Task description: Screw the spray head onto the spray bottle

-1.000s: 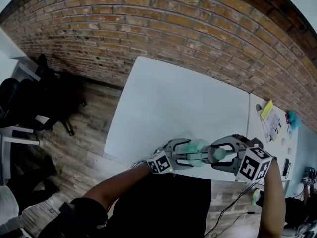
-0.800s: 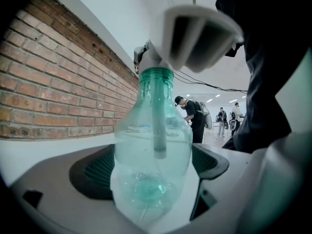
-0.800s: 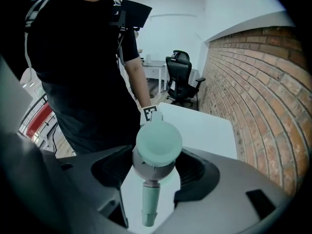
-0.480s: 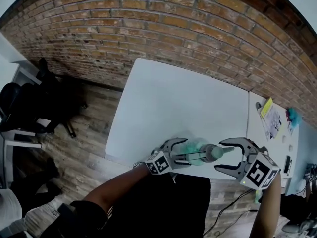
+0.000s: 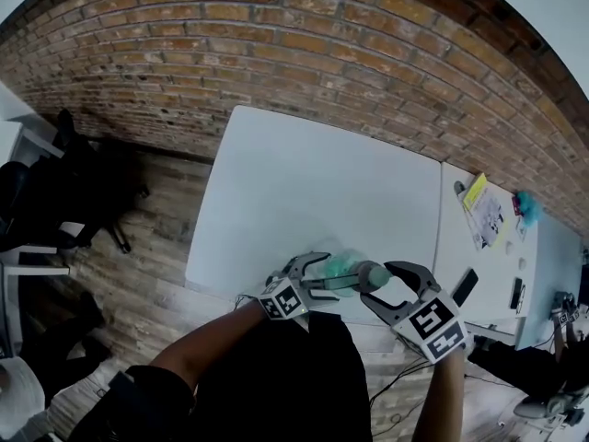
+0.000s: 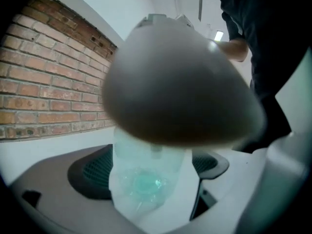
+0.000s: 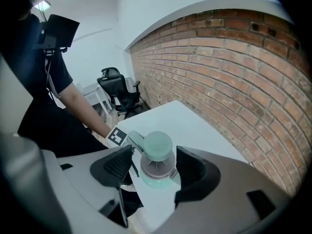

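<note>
**Inspector:** Tool states and part position?

**Operator:** My left tool [image 5: 322, 277] is clamped on the bottle [image 6: 146, 177] and holds it level over the near edge of the tabletop [image 5: 313, 182]. My right tool [image 7: 155, 156] stands spread either side of the spray head [image 7: 158, 145], not gripping.

**Inspector:** Risks?

**Operator:** If I close off-centre, the head could tilt and cross-thread. Hard twisting could spin the bottle in the left grip.
</note>
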A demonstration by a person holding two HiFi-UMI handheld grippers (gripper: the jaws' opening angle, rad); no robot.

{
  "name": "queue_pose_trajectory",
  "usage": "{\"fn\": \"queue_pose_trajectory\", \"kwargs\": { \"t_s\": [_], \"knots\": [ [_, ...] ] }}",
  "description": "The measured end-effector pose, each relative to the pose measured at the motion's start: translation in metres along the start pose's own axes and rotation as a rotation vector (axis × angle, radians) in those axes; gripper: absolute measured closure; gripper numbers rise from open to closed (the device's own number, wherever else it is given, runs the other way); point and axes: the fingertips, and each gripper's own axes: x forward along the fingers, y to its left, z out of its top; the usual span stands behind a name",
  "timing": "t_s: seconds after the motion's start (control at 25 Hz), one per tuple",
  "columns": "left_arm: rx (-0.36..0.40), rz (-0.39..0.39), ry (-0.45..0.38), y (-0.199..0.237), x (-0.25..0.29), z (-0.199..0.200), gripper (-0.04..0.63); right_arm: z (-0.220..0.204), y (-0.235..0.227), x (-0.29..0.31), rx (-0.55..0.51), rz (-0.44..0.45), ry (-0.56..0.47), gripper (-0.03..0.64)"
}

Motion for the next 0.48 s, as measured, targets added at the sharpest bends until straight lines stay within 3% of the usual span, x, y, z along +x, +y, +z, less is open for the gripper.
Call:
{"fn": "queue_pose_trajectory", "kwargs": {
  "t_s": [0.32, 0.48],
  "knots": [
    [0.006, 0.053, -0.034, 0.005, 0.002, 0.005, 0.106, -0.018, -0.008, 0.024, -0.054, -0.051, 0.167, 0.333],
    [0.005, 0.049, -0.045, 0.002, 0.003, 0.009, 0.106, -0.022, -0.004, 0.028, -0.085, -0.034, 0.209, 0.340]
  ]
}}
